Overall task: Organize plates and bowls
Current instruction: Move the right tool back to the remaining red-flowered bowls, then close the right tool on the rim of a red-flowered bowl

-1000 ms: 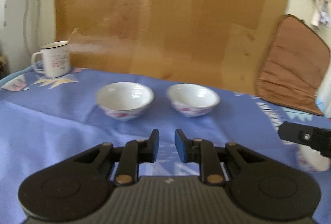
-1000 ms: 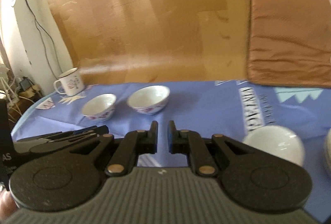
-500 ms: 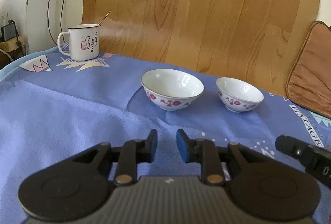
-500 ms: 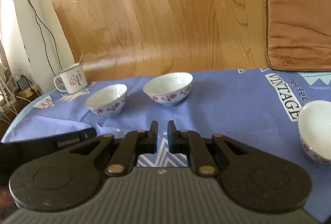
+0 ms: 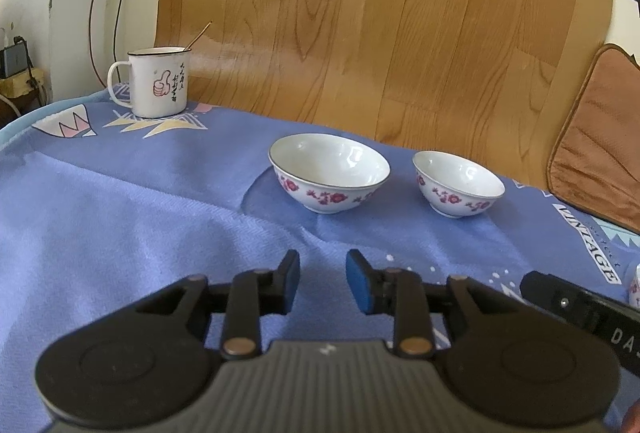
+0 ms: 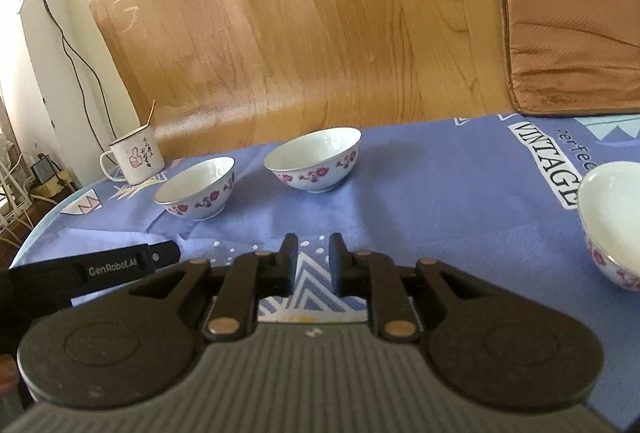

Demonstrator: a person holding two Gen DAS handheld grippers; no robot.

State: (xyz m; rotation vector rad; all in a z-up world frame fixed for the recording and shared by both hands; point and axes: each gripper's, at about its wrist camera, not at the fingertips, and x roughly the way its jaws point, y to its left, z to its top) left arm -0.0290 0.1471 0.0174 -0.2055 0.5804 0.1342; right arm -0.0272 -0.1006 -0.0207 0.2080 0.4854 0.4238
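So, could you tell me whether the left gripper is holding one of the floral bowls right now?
No, the left gripper is open and empty, with both floral bowls resting on the blue cloth ahead.

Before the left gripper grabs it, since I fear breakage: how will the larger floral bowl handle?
The larger floral bowl looks like glazed ceramic, so probably rigid, fragile and slippery between the pads. Its narrow foot suggests it may tip if pushed at the rim. The wrinkled tablecloth might drag rather than let it slide.

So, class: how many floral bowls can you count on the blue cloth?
3: left bowl nearest the mug, middle bowl beside it, and right bowl, cut off at the frame's edge. More may lie outside view.
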